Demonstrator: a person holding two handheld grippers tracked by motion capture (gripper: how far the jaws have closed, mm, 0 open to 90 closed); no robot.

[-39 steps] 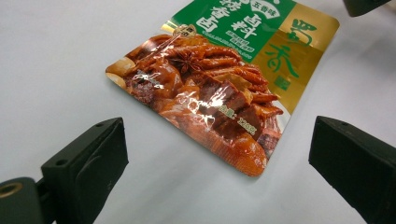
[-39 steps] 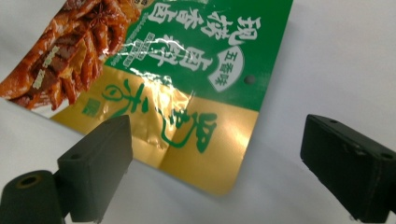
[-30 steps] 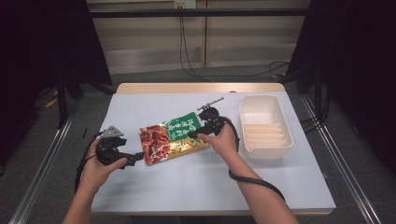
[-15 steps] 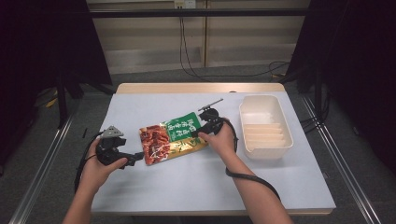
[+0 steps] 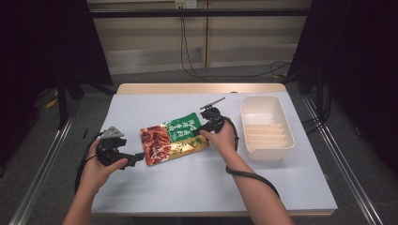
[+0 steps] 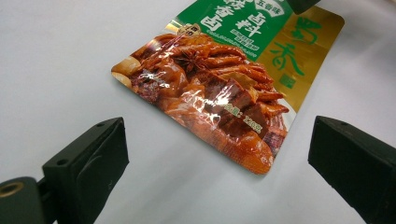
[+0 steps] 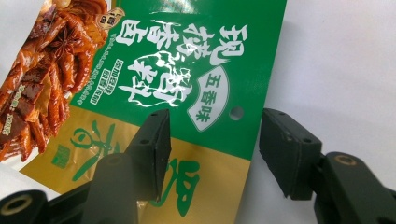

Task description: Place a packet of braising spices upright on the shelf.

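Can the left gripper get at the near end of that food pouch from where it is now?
Probably yes: the left gripper is open, its jaws point at the food pouch, and bare table lies between.

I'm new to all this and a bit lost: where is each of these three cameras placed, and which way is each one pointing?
High view: fixed above the table, looking forward and down; forearms, left gripper, right gripper, tray.
Left gripper view: rides the left gripper, looking between its open jaws at the packet's meat-picture end.
Right gripper view: rides the right gripper; its jaws, just closing, straddle the packet's green edge, not yet pressing.
Shared: the food packet in all three.
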